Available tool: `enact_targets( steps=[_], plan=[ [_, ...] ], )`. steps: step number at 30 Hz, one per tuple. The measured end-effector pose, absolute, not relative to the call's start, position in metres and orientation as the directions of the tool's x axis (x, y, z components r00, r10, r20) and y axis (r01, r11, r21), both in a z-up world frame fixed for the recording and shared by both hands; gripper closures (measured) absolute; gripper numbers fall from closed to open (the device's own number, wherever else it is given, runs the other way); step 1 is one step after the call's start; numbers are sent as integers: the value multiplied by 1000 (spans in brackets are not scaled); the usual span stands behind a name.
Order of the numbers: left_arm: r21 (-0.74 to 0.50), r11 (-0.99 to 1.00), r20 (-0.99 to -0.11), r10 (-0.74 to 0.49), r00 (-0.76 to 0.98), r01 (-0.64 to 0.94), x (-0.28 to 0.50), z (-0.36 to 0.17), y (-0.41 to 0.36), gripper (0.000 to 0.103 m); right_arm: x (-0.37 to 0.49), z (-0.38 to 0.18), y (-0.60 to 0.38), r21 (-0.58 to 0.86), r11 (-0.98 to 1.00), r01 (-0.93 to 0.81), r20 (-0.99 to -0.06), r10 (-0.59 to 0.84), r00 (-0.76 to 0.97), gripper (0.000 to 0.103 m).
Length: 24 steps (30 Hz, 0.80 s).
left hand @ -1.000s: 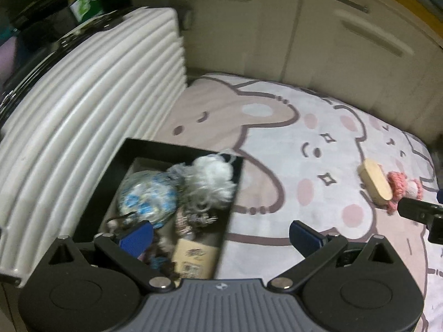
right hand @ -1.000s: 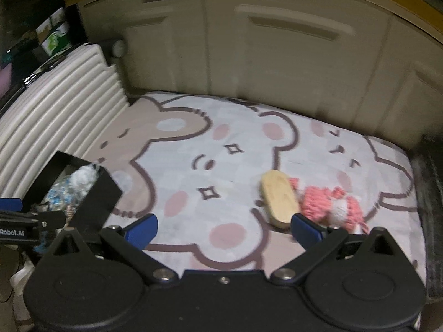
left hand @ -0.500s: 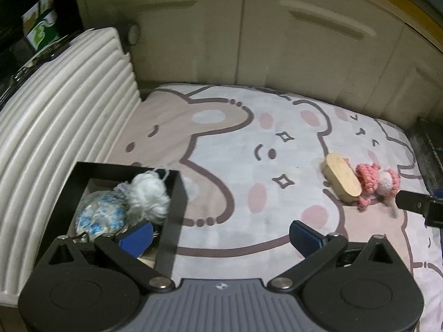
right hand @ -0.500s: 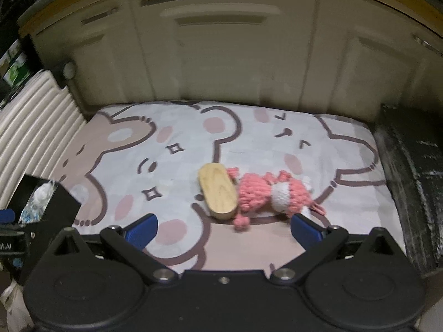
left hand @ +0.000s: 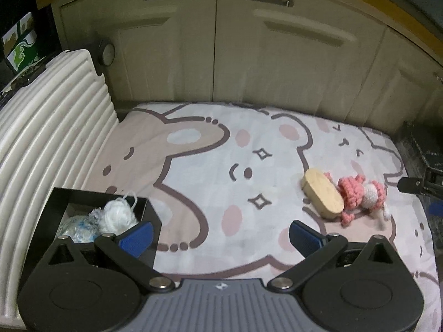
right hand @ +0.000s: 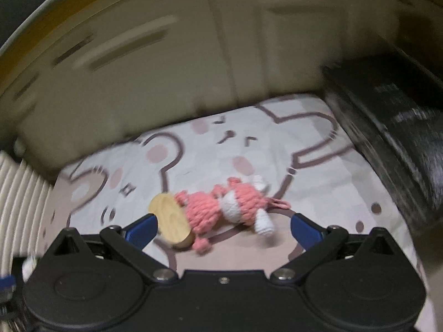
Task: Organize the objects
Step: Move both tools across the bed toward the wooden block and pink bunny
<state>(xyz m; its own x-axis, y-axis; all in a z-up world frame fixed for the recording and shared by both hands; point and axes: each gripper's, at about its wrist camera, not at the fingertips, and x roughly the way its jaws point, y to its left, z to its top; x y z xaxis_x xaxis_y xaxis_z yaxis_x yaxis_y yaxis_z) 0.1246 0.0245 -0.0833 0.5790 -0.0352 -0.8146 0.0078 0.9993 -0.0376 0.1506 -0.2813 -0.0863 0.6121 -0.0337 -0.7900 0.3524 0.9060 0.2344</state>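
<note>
A pink and white crochet doll (left hand: 362,196) (right hand: 229,207) lies on the bear-print blanket, touching a flat oval wooden piece (left hand: 322,196) (right hand: 170,221) on its left. My right gripper (right hand: 221,228) is open and empty, close over the doll and the wooden piece, which lie between its blue pads (right hand: 303,228). My left gripper (left hand: 218,238) is open and empty above the blanket, beside a black box (left hand: 151,215) that holds a white yarn ball (left hand: 117,215) and a blue-patterned bundle (left hand: 74,225).
A white ribbed suitcase (left hand: 41,144) stands along the left. Cream cabinet doors (left hand: 221,49) close the back. A dark object (right hand: 387,127) borders the blanket (left hand: 210,171) on the right. The right gripper's finger shows at the right edge of the left wrist view (left hand: 415,186).
My right gripper has swung right and moved close over the doll and wooden piece. My left gripper has pulled back and turned right, away from the black box.
</note>
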Motion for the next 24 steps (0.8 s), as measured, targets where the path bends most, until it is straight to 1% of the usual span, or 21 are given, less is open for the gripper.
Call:
enact_targets(
  steps=[6,7,8,12,14,15,17,18,19,21,24],
  plan=[
    [-80,997,-812,-55,580,-18,145,-80,20,0,155,-105,-307,356,793,493,-797,-17,603,0],
    [-93,995,-811,-62,582,-22,148,-79,19,0,155,-107,-309,374,775,510,-799,-11,602,3],
    [-112,993,-809,-71,584,-33,152,-78,18,0,156,-111,-311,391,757,524,-800,-2,601,8],
    [-215,974,-800,-132,586,-74,167,-75,10,0,160,-125,-315,470,678,565,-798,53,601,17],
    [-249,966,-789,-160,594,-70,174,-73,1,0,162,-132,-316,518,629,580,-790,91,607,26],
    [-248,966,-784,-160,600,-67,178,-72,-4,0,163,-136,-316,539,603,588,-787,110,608,27],
    [-237,970,-776,-157,611,-52,185,-71,-18,1,167,-143,-315,570,560,602,-780,139,610,37],
    [-235,971,-773,-161,614,-41,189,-72,-24,2,168,-146,-315,580,542,608,-778,146,611,40],
    [-235,971,-773,-167,612,-33,193,-74,-30,3,169,-148,-315,592,518,617,-774,153,615,44],
    [-246,969,-782,-188,595,-18,202,-82,-41,9,170,-154,-317,626,456,633,-759,169,629,49],
    [-274,962,-796,-226,561,-1,214,-98,-55,14,174,-164,-319,653,384,653,-748,192,635,53]
  ],
)
